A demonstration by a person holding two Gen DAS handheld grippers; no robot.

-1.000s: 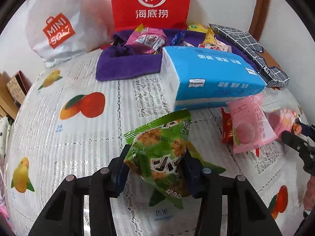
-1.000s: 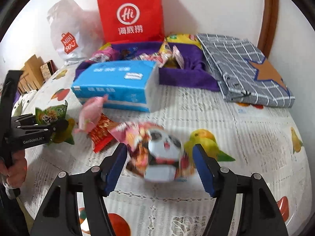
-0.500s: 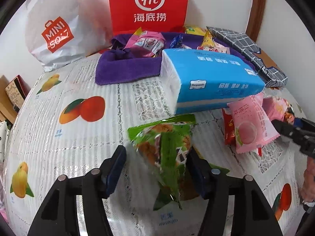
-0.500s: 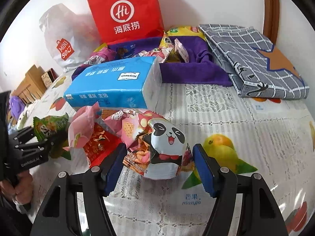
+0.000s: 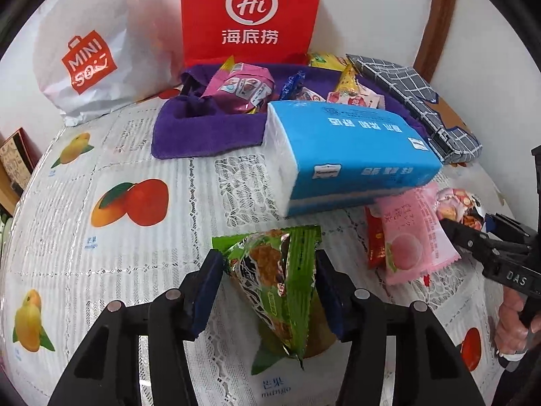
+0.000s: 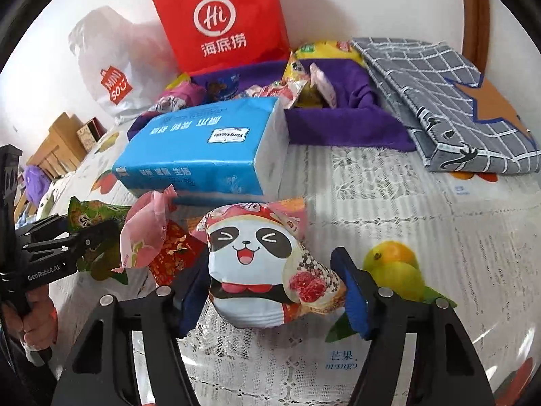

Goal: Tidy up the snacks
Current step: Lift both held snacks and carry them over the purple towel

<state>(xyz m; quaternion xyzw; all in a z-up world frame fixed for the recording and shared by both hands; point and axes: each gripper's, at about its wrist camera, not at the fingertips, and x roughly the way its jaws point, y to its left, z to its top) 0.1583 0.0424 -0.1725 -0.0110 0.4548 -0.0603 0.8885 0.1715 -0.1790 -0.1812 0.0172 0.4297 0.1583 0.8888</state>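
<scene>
A green snack packet (image 5: 280, 280) stands on end between the pads of my left gripper (image 5: 268, 270). Its jaws are closing and both pads touch the packet's sides. In the right wrist view a panda snack packet (image 6: 253, 264) fills my right gripper (image 6: 272, 270). Those jaws are closing too, with the pads against its two edges. A pink peach packet (image 5: 412, 237) and a red packet (image 5: 373, 243) lie between the two grippers. At the back, the purple cloth basket (image 5: 203, 132) holds several snacks.
A blue tissue pack (image 5: 355, 142) lies between the grippers and the basket. Behind the basket stand a red paper bag (image 5: 250, 13) and a white Miniso bag (image 5: 88, 54). A grey checked folded cloth (image 6: 449, 101) lies at the right. A fruit-print tablecloth (image 5: 128, 203) covers the table.
My left jaws opened, the green packet turned upright, and they closed on it again. My right gripper moved forward around the panda packet, which now sits deeper between the pads.
</scene>
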